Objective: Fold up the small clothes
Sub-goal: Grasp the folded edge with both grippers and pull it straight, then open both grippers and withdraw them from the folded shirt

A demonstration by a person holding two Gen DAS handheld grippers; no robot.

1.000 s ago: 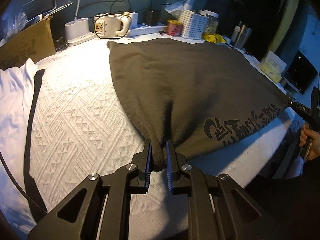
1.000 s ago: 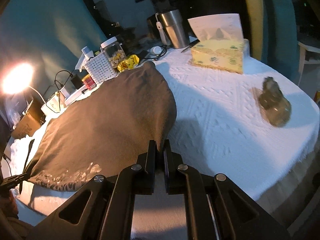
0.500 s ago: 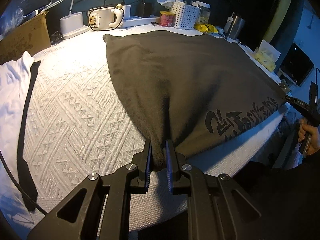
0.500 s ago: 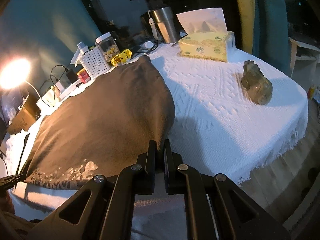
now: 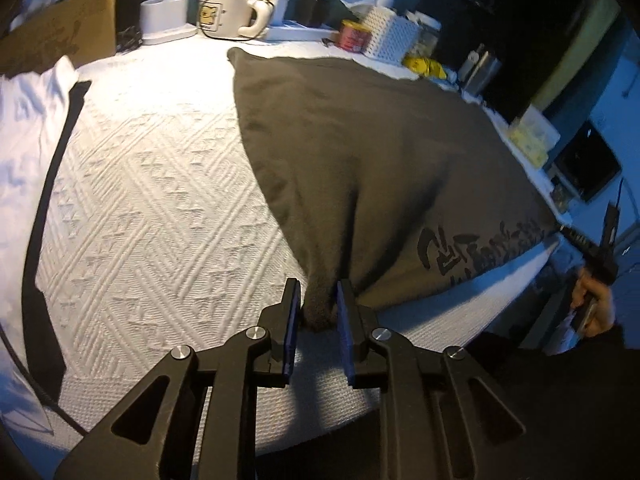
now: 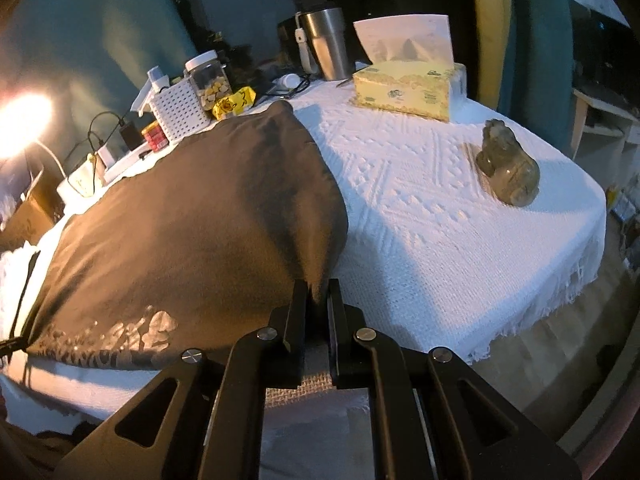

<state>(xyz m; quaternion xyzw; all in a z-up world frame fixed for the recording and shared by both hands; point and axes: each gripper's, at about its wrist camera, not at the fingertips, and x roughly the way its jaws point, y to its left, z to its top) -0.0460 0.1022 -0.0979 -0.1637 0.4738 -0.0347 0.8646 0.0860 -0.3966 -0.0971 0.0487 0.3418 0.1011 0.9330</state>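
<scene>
- The left gripper (image 5: 316, 304) sits at the near table edge with a bunched corner of the dark garment (image 5: 360, 152) between its jaws. The jaws have just been opening; a gap shows at the 9 o'clock pad, so the corner appears freed, probably to leave it lying in place.
- The right gripper (image 6: 318, 300) is clenched on the garment's other near corner, keeping the hem taut along the table edge.
- The dark garment (image 6: 192, 220) lies spread flat on the white tablecloth (image 5: 160, 184), printed lettering (image 5: 476, 248) along its near hem, far edge toward 12 o'clock. The spread looks like preparation for a fold.
- A white cloth (image 5: 24, 128) rests apart at 9 o'clock of the garment.
- A figurine (image 6: 508, 164) and tissue box (image 6: 404, 88) stand at 2 o'clock, clear of the garment.
- A white basket (image 5: 388, 36) and other clutter line the far edge at 12 o'clock.
</scene>
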